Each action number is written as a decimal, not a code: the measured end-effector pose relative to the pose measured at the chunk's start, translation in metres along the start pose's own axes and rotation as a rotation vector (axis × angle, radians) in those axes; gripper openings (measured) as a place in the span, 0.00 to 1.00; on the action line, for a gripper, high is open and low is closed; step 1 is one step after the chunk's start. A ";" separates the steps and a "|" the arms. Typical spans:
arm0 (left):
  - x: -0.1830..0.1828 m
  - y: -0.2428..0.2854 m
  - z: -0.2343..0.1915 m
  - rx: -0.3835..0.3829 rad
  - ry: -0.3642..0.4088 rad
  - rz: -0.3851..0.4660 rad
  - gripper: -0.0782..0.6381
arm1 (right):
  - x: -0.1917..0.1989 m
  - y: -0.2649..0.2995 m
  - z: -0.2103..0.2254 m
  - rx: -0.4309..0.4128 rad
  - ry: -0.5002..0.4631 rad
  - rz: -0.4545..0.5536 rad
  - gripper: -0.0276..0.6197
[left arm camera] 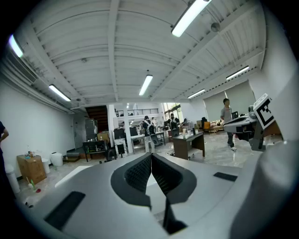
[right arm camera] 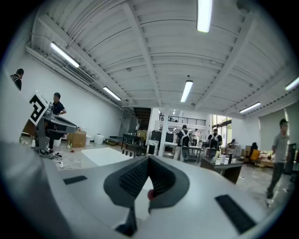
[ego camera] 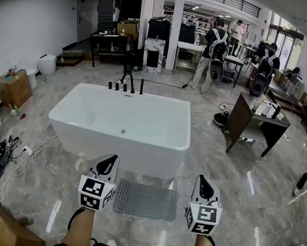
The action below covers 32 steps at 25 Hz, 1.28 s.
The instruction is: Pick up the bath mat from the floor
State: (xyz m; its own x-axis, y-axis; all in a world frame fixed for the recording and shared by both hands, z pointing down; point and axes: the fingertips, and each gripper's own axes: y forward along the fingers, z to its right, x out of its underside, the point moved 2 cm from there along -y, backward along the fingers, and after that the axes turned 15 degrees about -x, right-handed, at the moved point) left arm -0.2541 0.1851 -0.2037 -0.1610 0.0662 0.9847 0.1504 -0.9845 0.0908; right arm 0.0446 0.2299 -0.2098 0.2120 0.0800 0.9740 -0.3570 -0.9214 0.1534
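Grey and dotted with small holes, the bath mat (ego camera: 146, 200) lies flat on the marbled floor (ego camera: 253, 214), just on the near side of the white bathtub (ego camera: 139, 154). Its long axis runs left to right, parallel to the tub's near wall.

Seen from the head view, the mat sits between the two tongs and below them. The left tongs (ego camera: 106, 166) are held over its left end and the right tongs (ego camera: 205, 187) a little beyond its right end. The left marker cube overlaps the mat's left edge in that view, so the left hand looks slightly nearer. How high either hand is above the floor cannot be told.

Both tongs have their jaws pressed together with nothing between them. Each gripper view looks out across the room and up to the ceiling, with no mat in sight, so the tongs point forward towards the tub, not down.

The pickup probably calls for tipping a pair of tongs downward, opening it, and coming in at a short edge of the mat.
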 end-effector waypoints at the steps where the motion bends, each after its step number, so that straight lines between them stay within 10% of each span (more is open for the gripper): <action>1: 0.000 0.000 0.002 0.001 -0.002 -0.001 0.12 | 0.001 -0.001 0.002 0.000 0.001 0.000 0.08; 32: 0.000 -0.016 0.071 -0.093 0.033 -0.061 0.12 | 0.035 -0.040 0.080 -0.054 0.059 0.039 0.08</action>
State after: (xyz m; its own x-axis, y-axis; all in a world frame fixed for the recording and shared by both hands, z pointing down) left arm -0.1870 0.2125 -0.1945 -0.1993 0.1223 0.9723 0.0488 -0.9897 0.1345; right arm 0.1386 0.2392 -0.1948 0.1435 0.0683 0.9873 -0.4123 -0.9028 0.1224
